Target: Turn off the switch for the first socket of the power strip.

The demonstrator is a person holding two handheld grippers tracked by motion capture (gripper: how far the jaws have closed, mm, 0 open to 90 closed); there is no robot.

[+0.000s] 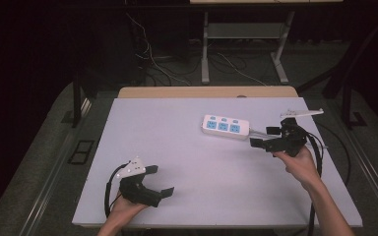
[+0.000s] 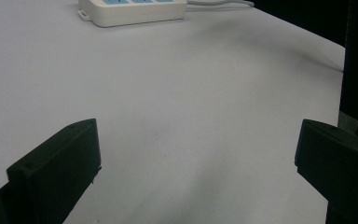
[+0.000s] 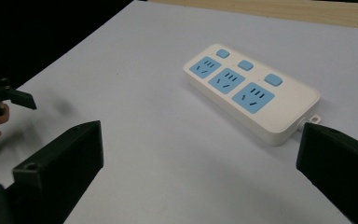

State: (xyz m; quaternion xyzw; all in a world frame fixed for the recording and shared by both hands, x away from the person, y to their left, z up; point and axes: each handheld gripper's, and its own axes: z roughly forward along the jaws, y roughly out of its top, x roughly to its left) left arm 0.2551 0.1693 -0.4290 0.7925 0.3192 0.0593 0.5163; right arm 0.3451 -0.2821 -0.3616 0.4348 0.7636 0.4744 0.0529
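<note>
Looks barely started: the power strip [image 1: 225, 127] sits untouched on the desk [image 1: 177, 162], right gripper [image 1: 268, 137] wide open just beside it, left gripper [image 1: 157, 181] open, empty, well away.

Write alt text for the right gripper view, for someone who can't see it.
A white power strip with three blue sockets and three blue buttons lies on a pale table, just beyond the right gripper, whose two black jaws stand wide open and empty. At the left edge, the left gripper shows farther off.
</note>
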